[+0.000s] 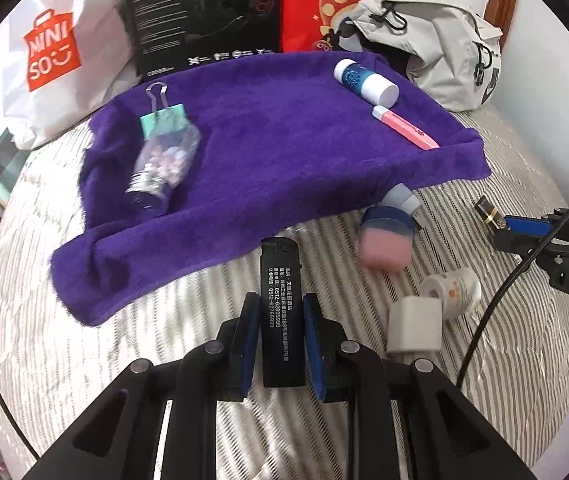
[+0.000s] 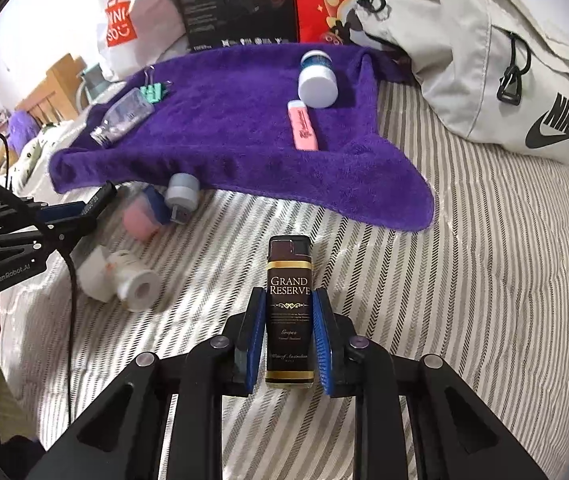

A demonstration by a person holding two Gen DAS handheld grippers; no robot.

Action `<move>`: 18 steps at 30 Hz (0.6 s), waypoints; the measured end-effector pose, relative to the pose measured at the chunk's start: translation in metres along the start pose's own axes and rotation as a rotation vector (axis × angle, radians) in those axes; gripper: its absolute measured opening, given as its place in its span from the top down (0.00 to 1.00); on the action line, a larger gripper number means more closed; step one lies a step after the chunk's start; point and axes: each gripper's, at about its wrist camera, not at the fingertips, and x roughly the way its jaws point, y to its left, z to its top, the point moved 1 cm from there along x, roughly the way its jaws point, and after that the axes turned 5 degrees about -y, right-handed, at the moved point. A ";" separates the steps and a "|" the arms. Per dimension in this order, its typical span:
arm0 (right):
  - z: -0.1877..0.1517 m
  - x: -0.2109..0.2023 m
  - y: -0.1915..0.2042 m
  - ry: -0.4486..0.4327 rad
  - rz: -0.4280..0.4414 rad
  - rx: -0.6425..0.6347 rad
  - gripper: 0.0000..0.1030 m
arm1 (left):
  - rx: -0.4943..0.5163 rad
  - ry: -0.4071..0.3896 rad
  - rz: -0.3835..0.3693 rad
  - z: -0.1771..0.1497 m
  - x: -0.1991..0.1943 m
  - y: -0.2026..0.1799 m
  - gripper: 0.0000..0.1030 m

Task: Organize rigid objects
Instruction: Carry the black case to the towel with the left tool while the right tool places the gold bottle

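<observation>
The left gripper (image 1: 281,312) jaws are clamped on a black lighter (image 1: 281,308) printed with white text; the right gripper (image 2: 289,312) jaws pinch a brown lighter (image 2: 289,308) labelled Grand Reserve. Both hang above the striped bed (image 2: 464,272). At 12 o'clock lies a purple towel (image 2: 236,136) carrying a clear bottle (image 1: 162,168), a teal binder clip (image 1: 163,118), a white-capped blue jar (image 1: 364,80) and a pink highlighter (image 2: 303,124). Tape rolls (image 2: 124,276) lie at 10 o'clock of the right jaws.
</observation>
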 end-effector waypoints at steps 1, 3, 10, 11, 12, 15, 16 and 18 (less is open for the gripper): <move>0.000 -0.002 0.002 -0.002 0.005 0.000 0.77 | -0.008 -0.005 0.002 0.000 -0.003 0.004 0.80; 0.003 -0.007 0.005 -0.009 0.015 -0.003 0.77 | -0.022 -0.008 0.003 0.002 -0.007 0.012 0.80; 0.020 -0.014 0.013 -0.024 0.064 -0.010 0.77 | -0.095 -0.035 -0.043 0.010 -0.020 0.037 0.80; 0.023 -0.014 0.015 -0.024 0.070 -0.014 0.77 | -0.102 -0.035 -0.043 0.012 -0.021 0.040 0.80; 0.026 -0.015 0.016 -0.029 0.073 -0.017 0.77 | -0.105 -0.036 -0.044 0.013 -0.022 0.043 0.80; 0.036 -0.014 0.020 -0.035 0.092 -0.031 0.77 | -0.119 -0.048 -0.046 0.019 -0.026 0.049 0.80; 0.041 -0.013 0.023 -0.037 0.096 -0.036 0.77 | -0.122 -0.052 -0.044 0.022 -0.027 0.050 0.80; 0.047 -0.012 0.025 -0.041 0.105 -0.044 0.77 | -0.119 -0.058 -0.042 0.026 -0.029 0.053 0.80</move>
